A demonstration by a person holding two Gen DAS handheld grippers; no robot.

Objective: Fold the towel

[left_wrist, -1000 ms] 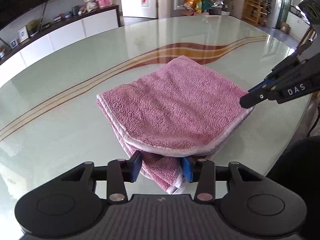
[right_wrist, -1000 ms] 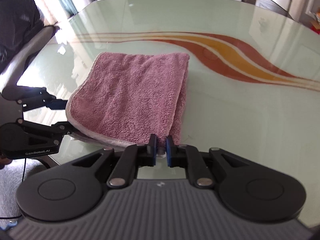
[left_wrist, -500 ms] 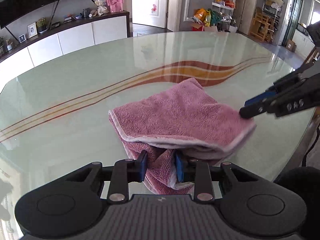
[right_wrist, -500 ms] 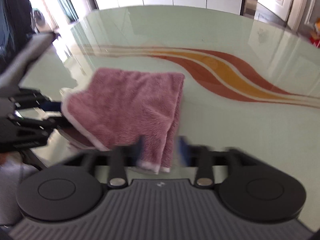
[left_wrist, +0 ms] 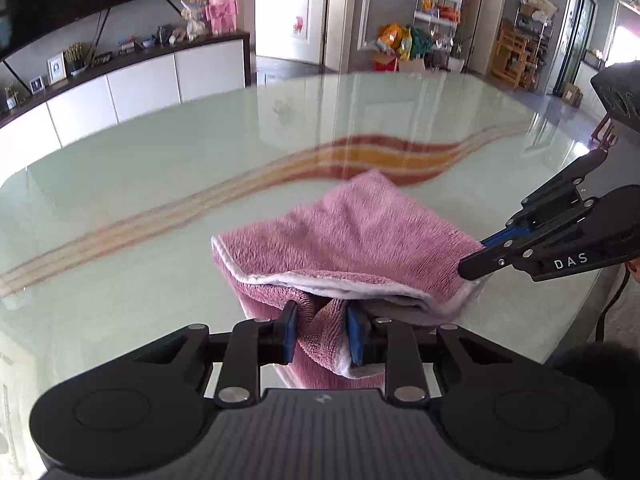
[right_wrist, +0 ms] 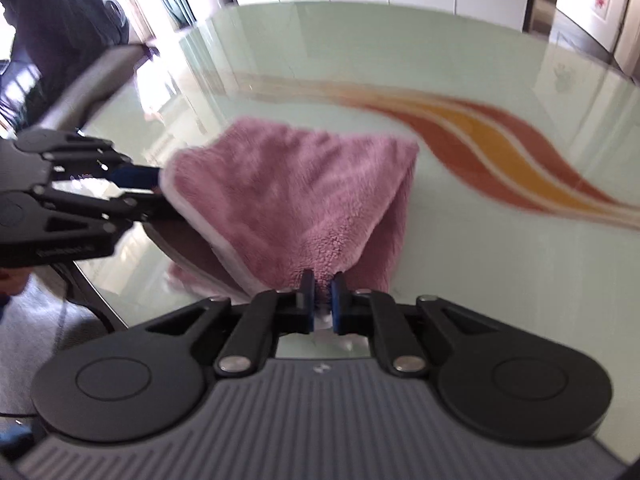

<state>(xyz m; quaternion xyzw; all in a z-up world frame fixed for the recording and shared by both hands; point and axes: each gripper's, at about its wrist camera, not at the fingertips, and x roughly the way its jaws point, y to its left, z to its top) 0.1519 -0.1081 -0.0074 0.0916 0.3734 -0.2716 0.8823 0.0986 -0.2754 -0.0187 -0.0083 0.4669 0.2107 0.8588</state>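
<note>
Between both tools point(left_wrist: 321, 334) point(right_wrist: 319, 300), pinched towel point(left_wrist: 360, 232).

Towel point(left_wrist: 360, 236) hangs between two grippers over the table's point(left_wrist: 160, 184) near edge.
Left gripper point(left_wrist: 320, 330) has one near corner, right gripper point(right_wrist: 320, 300) the other; far edge rests on the table by the stripe point(left_wrist: 384, 156). Sideboard point(left_wrist: 132, 80) beyond the table.
</note>
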